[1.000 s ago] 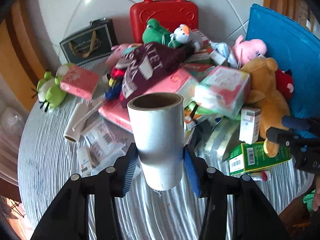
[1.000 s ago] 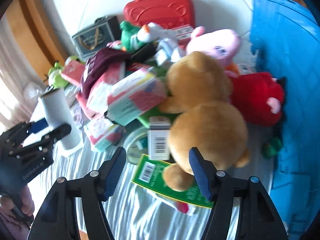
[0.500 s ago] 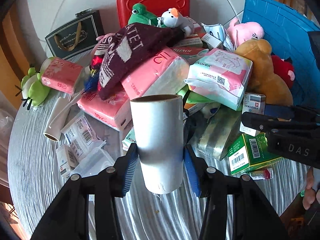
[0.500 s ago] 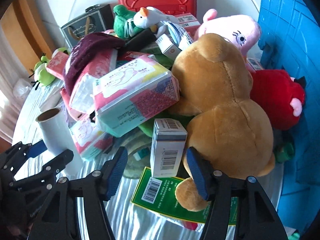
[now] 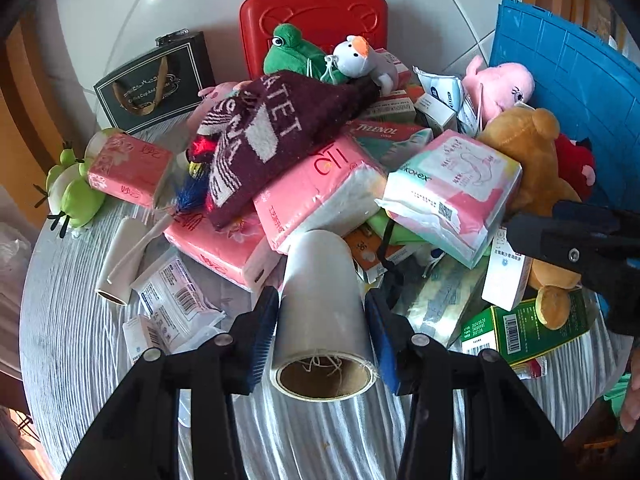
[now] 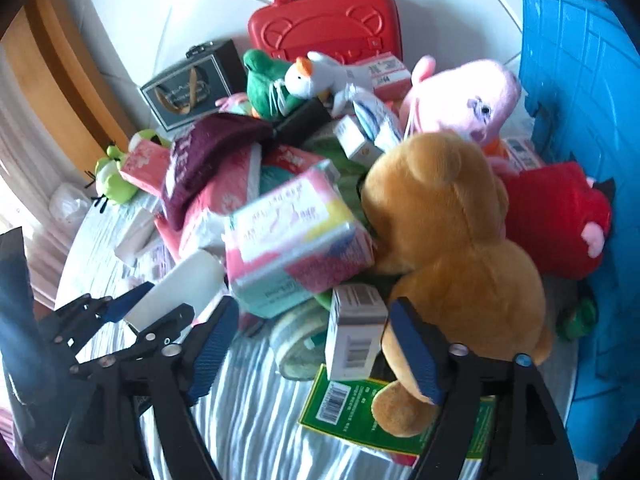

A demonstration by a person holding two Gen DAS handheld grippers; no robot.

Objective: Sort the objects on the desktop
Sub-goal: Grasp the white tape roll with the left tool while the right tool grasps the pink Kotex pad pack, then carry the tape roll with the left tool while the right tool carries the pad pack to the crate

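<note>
My left gripper [image 5: 322, 332] is shut on a white film roll [image 5: 322, 312], tilted so its open cardboard core faces the camera; the roll also shows in the right wrist view [image 6: 176, 292]. My right gripper [image 6: 308, 344] is open, its jaws either side of a small white barcode box [image 6: 354, 332], beside a brown teddy bear [image 6: 452, 240]. A heap of soft toys, tissue packs and medicine boxes covers the round grey table [image 5: 72, 320]. The right gripper's fingers [image 5: 576, 240] show at the right of the left wrist view.
A blue crate [image 5: 568, 92] stands at the right, a red case [image 5: 314, 8] and a dark gift bag [image 5: 156, 80] at the back. A green box [image 6: 360, 404] lies under the teddy. A second roll [image 5: 120, 260] and sachets lie left.
The left gripper has tipped the film roll forward from upright to lying along its fingers. The right gripper has moved closer to the white barcode box and the teddy.
</note>
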